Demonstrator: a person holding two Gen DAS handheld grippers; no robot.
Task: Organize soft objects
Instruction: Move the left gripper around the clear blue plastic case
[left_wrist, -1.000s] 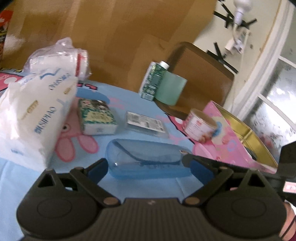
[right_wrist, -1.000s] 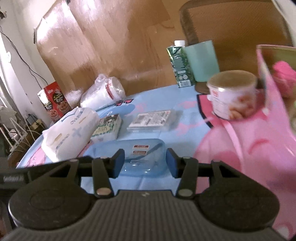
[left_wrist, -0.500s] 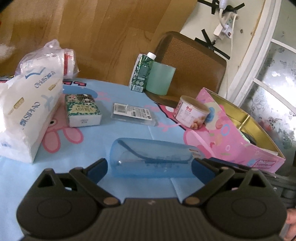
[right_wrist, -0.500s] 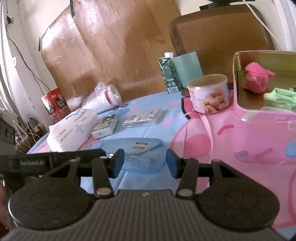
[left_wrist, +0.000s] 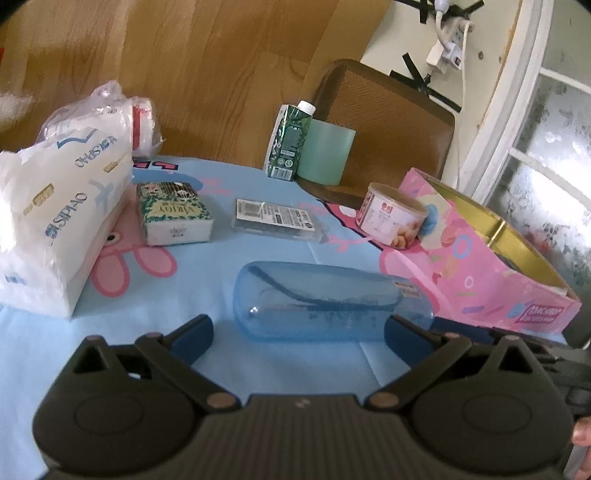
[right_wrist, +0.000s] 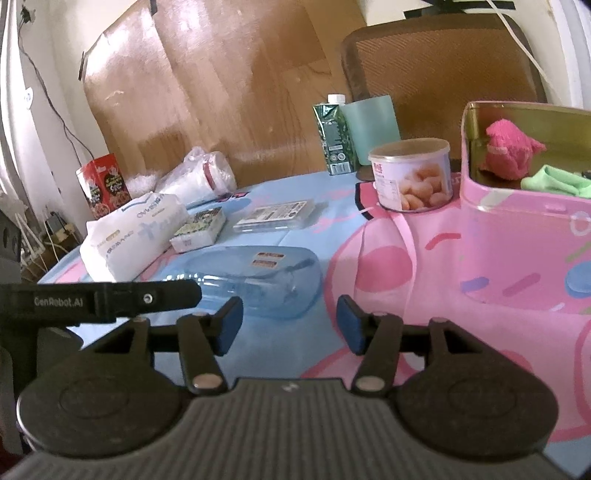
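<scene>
A pink soft toy (right_wrist: 511, 155) and green cloth (right_wrist: 554, 182), cut off at the frame edge, lie in the pink tin (right_wrist: 517, 251). The clear blue case (left_wrist: 325, 301) rests on the surface (left_wrist: 288, 365); its contents are hard to make out. "SIPIAO" tissue pack (left_wrist: 55, 225) stands left. Left gripper (left_wrist: 297, 332) fingers have just spread wide, right gripper (right_wrist: 290, 326) moderately, both empty.

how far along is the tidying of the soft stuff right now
Done: a pink cloth and a green cloth lie in the pink tin. In hand: nothing; left gripper and right gripper are open, just widened. Left: the tissue packs on the table.
</scene>
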